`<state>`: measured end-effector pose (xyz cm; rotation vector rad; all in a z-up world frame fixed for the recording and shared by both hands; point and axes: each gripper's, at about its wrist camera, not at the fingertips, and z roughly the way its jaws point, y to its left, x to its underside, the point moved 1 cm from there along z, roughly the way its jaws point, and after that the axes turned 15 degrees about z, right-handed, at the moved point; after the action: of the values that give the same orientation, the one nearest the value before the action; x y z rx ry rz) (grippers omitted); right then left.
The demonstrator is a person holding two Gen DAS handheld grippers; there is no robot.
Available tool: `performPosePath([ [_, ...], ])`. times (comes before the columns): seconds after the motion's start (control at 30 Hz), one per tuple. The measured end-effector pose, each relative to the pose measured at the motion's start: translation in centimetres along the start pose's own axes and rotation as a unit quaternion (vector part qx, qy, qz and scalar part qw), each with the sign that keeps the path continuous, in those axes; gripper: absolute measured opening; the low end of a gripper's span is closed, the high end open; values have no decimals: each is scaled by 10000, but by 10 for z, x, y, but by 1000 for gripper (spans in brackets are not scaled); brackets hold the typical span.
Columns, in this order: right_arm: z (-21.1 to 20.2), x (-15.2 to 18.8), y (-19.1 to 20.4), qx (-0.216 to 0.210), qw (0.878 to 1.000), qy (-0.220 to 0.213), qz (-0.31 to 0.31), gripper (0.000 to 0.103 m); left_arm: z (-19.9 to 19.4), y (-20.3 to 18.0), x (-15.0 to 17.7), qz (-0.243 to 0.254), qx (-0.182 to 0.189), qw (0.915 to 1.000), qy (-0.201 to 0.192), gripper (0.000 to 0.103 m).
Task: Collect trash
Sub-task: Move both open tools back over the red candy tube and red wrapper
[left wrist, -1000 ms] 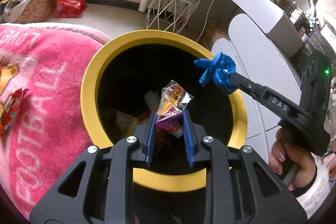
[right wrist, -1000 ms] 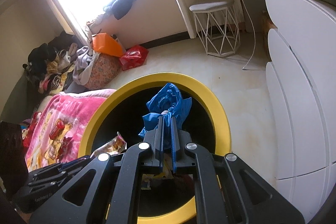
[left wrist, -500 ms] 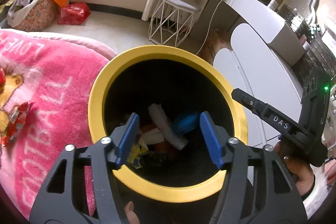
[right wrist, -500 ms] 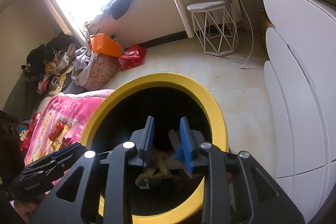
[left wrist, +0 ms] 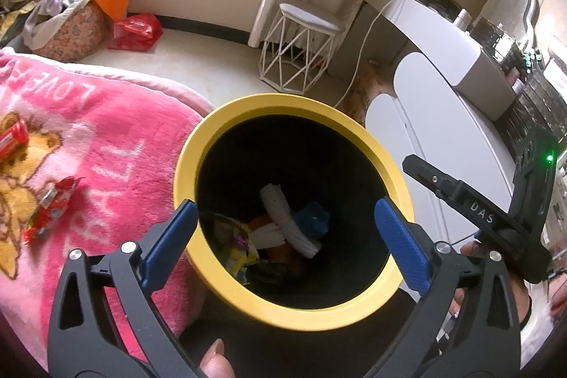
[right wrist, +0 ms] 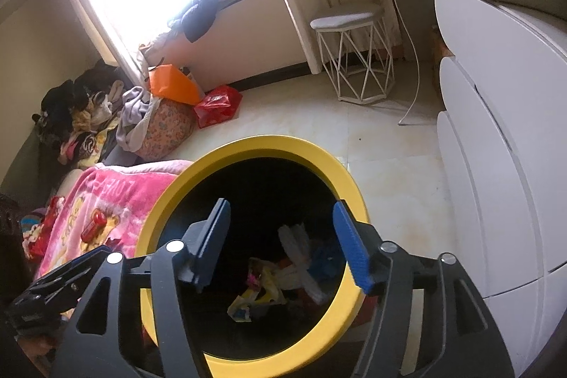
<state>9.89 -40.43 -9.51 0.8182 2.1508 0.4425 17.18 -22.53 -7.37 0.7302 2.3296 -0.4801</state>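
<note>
Yellow-rimmed black bin (left wrist: pixel 283 305) is standing on the pale tile floor, its edge just beside a pink blanket (left wrist: pixel 92 144). Inside, at the bottom, trash is lying loose: a blue crumpled piece (left wrist: pixel 313 220), a white ribbed wad (left wrist: pixel 283 213) and a yellow-printed snack wrapper (left wrist: pixel 237 248).

Left gripper (left wrist: pixel 285 236) is hovering over the bin mouth; its jaws have just been opening and are standing at their widest, nothing between the blue pads (left wrist: pixel 400 245).

Right gripper (right wrist: pixel 283 247) is hovering over the same opening from the other side; its jaws have just been opening too, now parted about halfway, and are gripping nothing. The blue piece and the wrapper are showing far below them on the bin floor.

Red wrappers (left wrist: pixel 49 206) are lying on the blanket, well apart from the bin.

White wire-frame stool (right wrist: pixel 354 59) is standing by the curtain. An orange bag (right wrist: pixel 172 84) and a red bag (right wrist: pixel 218 105) are sitting on the floor below the window ledge.
</note>
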Motion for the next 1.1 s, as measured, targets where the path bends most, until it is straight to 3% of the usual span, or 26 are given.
performPosePath([
  [0.2, -7, -1, 3, 66, 9999, -69, -42, 75, -10, 6, 0, -87, -171, 9998, -76, 92],
  [0.5, -15, 0, 14, 40, 9998, -147, -146, 82, -29, 20, 2, -201, -426, 9986, -244, 92],
  [1.1, -17, 13, 56, -189, 9980, -96, -589, 85, -61, 50, 16, -561, -748, 9947, -436, 92],
])
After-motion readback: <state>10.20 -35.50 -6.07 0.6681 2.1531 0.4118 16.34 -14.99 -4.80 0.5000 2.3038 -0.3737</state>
